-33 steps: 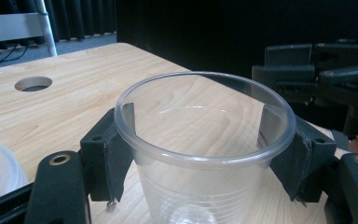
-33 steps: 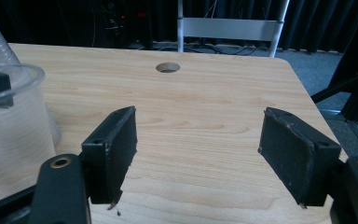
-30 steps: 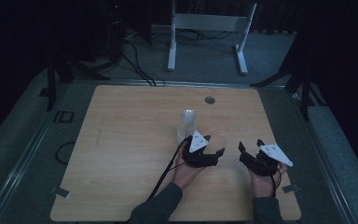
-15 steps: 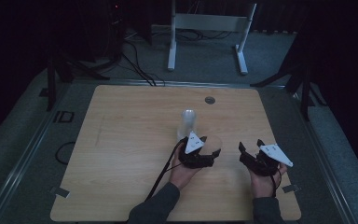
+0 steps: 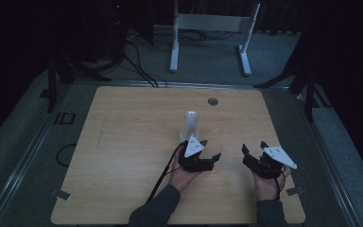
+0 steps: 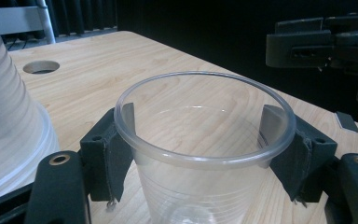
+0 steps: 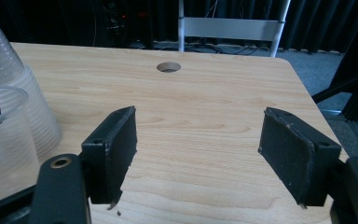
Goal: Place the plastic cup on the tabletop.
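A clear plastic cup (image 6: pixel 200 191) stands upright on the wooden table (image 5: pixel 132 142). My left gripper (image 6: pixel 198 123) is shut on it, one pad against each side just under the rim. From the high view the cup (image 5: pixel 216 147) is a faint shape at the tip of the left gripper (image 5: pixel 210 153). A stack of upside-down clear cups (image 5: pixel 191 124) rises just behind it, and appears at the left edge as the stack (image 6: pixel 4 116) and the stack (image 7: pixel 9 88). To the right, my right gripper (image 5: pixel 254 147) is open, its jaws (image 7: pixel 198 135) wide over bare wood.
A round cable hole (image 5: pixel 212 101) lies in the table top near the far edge. A metal stand (image 5: pixel 210 28) and cables are on the floor beyond the table. The other gripper (image 6: pixel 317 42) hangs at the upper right of the left gripper view.
My left gripper has shifted slightly to the left with the cup between its jaws. The right gripper has stayed where it was.
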Available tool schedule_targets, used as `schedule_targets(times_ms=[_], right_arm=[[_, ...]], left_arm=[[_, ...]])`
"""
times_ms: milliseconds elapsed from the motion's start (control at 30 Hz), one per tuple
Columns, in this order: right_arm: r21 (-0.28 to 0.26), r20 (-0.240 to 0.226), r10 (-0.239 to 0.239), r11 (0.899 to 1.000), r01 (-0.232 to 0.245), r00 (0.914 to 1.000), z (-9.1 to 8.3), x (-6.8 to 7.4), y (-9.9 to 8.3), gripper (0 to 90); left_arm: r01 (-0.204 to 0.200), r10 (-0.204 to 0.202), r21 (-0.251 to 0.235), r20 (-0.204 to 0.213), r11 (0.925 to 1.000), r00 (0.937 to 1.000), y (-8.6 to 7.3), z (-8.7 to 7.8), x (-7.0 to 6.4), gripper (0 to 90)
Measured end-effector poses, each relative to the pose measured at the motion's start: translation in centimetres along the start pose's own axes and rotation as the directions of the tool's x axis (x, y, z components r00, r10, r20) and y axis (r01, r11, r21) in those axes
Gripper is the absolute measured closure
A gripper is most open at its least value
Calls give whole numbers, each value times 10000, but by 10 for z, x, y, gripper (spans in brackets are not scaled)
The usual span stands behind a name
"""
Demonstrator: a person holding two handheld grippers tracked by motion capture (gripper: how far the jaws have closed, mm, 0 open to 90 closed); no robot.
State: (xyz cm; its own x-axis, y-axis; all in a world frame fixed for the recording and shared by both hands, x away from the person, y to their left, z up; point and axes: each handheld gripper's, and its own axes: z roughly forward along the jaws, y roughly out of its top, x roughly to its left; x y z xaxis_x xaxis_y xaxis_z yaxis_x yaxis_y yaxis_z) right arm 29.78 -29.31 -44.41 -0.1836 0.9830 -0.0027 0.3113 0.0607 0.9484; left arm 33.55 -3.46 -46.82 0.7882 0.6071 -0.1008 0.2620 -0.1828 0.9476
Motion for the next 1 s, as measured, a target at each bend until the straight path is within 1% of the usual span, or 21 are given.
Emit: schedule_targets(times_ms=[500, 633, 767, 1000], right_arm=[[17, -6, -36, 10000, 36, 10000, 0, 0, 0, 271], [12, 1, -8, 10000, 8, 10000, 0, 0, 0, 271], [11, 11, -7, 10000, 7, 10000, 0, -1, 0, 271], [20, 2, -14, 10000, 14, 10000, 0, 0, 0, 271]], left_arm=[[5, -4, 76, -95, 10000, 10000, -8, -5, 5, 284], [-91, 92, 93, -102, 9999, 9999, -9, -6, 5, 283], [-241, 245, 201, -196, 9995, 9995, -12, -6, 5, 283], [-189, 194, 206, -253, 9996, 9995, -15, -8, 7, 283]])
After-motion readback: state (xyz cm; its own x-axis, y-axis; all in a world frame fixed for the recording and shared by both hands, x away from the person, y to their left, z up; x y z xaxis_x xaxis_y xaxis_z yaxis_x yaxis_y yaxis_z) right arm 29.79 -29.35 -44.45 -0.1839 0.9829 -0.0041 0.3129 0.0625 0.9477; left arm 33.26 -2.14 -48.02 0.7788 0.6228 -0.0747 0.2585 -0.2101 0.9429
